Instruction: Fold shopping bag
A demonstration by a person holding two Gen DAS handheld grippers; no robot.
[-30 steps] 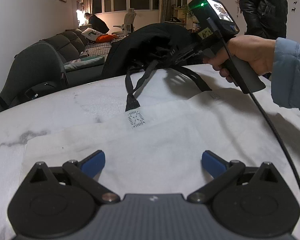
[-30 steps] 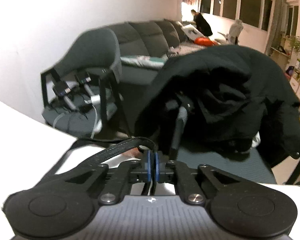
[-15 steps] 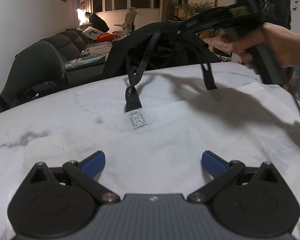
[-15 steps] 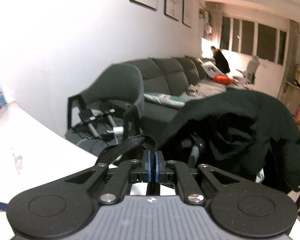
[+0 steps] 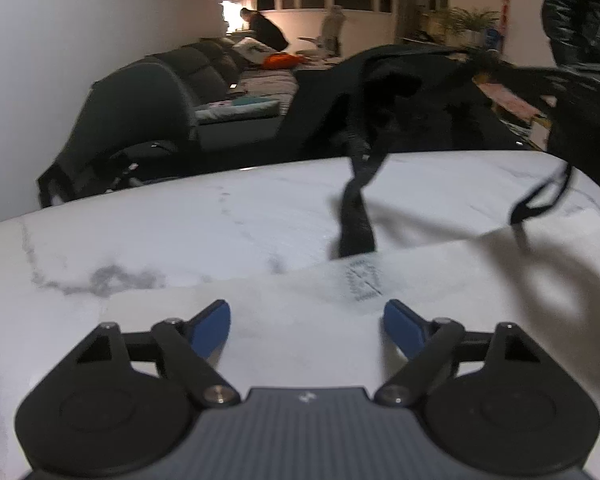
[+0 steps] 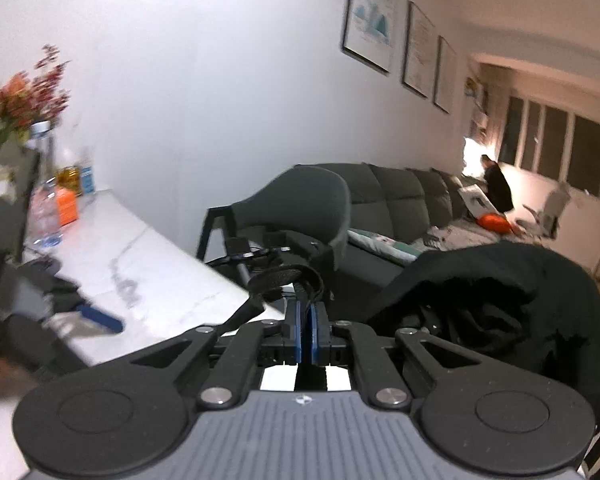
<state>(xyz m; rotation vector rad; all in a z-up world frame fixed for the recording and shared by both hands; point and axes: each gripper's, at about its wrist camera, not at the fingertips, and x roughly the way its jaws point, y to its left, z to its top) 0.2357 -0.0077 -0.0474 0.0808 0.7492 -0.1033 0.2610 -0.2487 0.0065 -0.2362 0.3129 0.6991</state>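
A white marble-veined table (image 5: 148,240) fills the near ground of a dim living room. The left gripper (image 5: 307,326) hovers low over it with its blue-padded fingers (image 5: 211,326) spread wide apart and holding nothing; between and beyond them lies the white shopping bag (image 5: 440,292), flat on the table. The bag's black handle strap (image 5: 354,216) rises taut from a stitched patch at the bag's far edge, up and to the right. A second strap loop (image 5: 540,200) lifts at far right, blurred.

The right gripper (image 6: 305,330) is raised above the table's edge, level and pointing out at the room, its fingers pressed together on the black handle straps (image 6: 284,280), which bunch above the pads.

Past the table stand a grey chair (image 6: 300,204), a black coat (image 6: 500,300) draped over another seat, and a dark sofa (image 6: 412,196). At far left, bottles and flowers (image 6: 24,96) stand on the table.
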